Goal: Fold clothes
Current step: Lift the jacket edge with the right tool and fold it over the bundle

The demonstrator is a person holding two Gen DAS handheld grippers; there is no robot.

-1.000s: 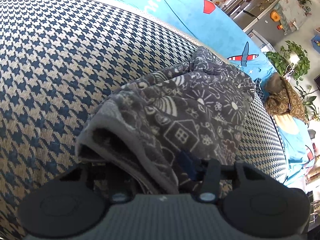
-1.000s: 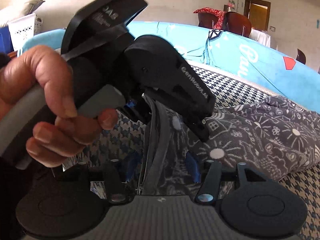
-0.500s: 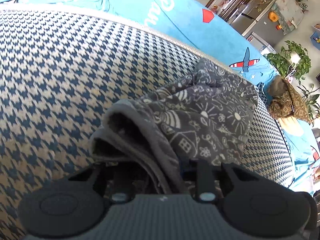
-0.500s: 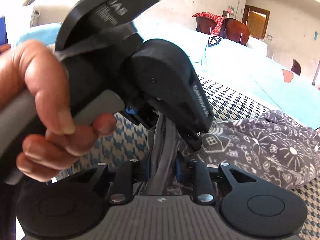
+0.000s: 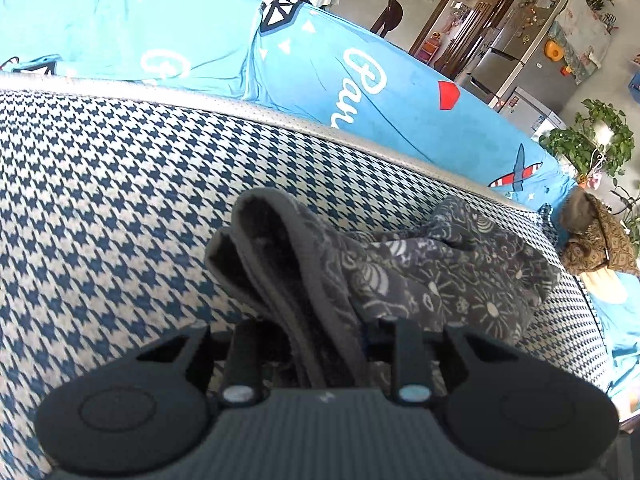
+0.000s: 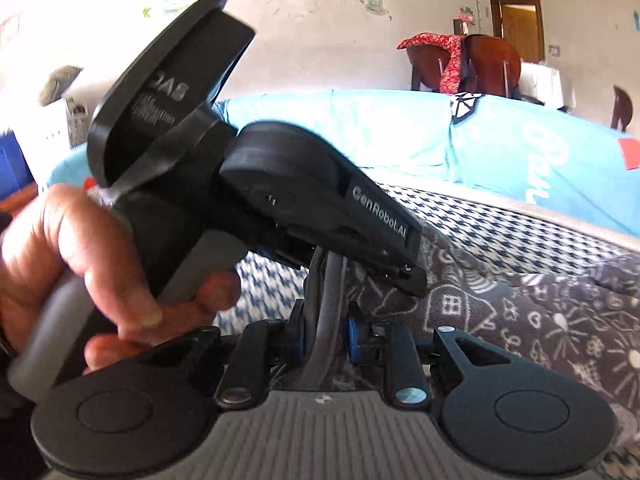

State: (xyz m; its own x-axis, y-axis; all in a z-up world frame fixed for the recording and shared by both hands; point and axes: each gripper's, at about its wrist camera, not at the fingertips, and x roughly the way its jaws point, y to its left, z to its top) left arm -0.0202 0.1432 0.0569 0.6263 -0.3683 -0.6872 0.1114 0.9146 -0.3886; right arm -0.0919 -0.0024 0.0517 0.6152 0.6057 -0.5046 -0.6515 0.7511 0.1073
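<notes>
Both views are bright with daylight. In the right wrist view the wall [image 6: 320,20] from ten to one o'clock is washed out by glare, and the hand [image 6: 92,272] at nine o'clock is smeared by motion blur. The left wrist view is sharper; the checked cushion [image 5: 100,200] bends strongly toward nine o'clock. Light perhaps enters near the plant [image 5: 588,140] at three o'clock.

The garment [image 5: 432,280] is soft, matt fleece cloth lying on the woven houndstooth cover [image 5: 120,208]; the left gripper [image 5: 320,332] is matt plastic with ribbing.
</notes>
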